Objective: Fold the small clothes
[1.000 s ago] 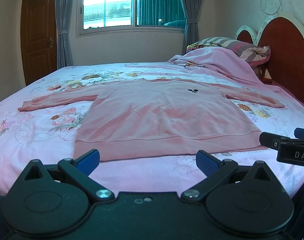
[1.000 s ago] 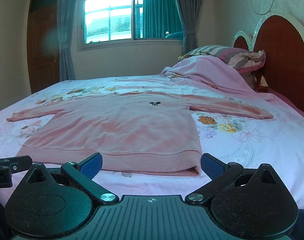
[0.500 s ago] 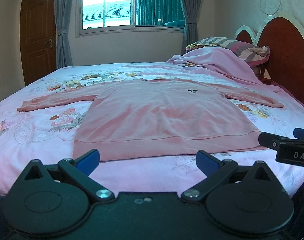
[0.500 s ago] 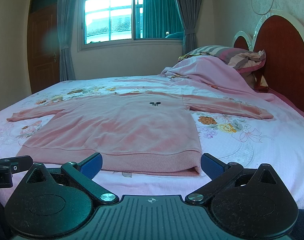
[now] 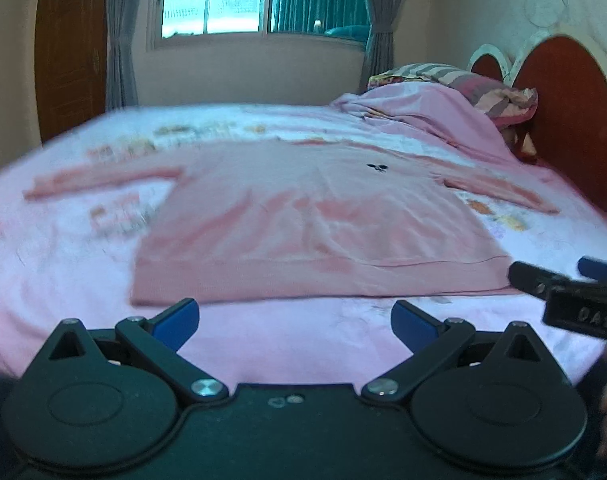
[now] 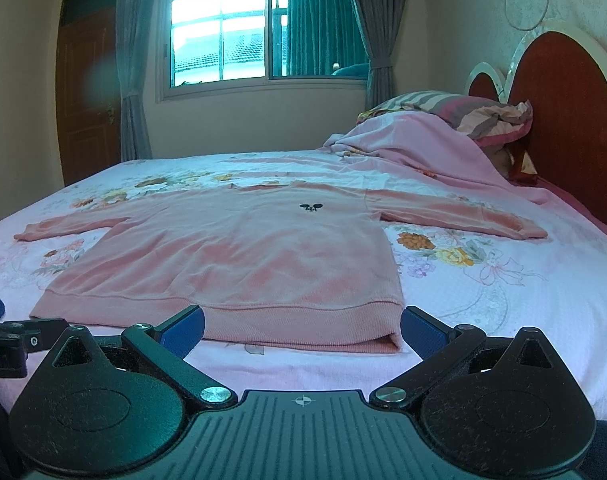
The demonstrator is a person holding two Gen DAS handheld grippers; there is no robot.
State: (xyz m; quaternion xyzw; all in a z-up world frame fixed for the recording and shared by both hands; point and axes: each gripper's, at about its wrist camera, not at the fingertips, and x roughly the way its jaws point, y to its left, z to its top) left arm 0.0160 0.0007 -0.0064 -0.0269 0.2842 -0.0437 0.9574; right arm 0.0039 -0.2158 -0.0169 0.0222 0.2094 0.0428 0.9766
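A pink long-sleeved sweater [image 5: 311, 216] lies flat and face up on the bed, both sleeves spread out, hem toward me; it also shows in the right wrist view [image 6: 239, 256]. My left gripper [image 5: 295, 322] is open and empty, just short of the hem's left half. My right gripper [image 6: 301, 326] is open and empty, at the hem's right corner. The right gripper shows at the right edge of the left wrist view [image 5: 575, 292]. The left gripper shows at the left edge of the right wrist view [image 6: 7, 336].
The bed [image 6: 503, 280] has a pink floral sheet. A bunched pink blanket [image 6: 415, 144] and a striped pillow [image 6: 463, 112] lie at the far right by the red headboard [image 6: 571, 120]. A window [image 6: 263, 28] and a brown door [image 6: 87, 92] are behind.
The left wrist view has tilted downward and moved a little closer to the hem, with motion blur. The right gripper has hardly moved. The sweater has not moved.
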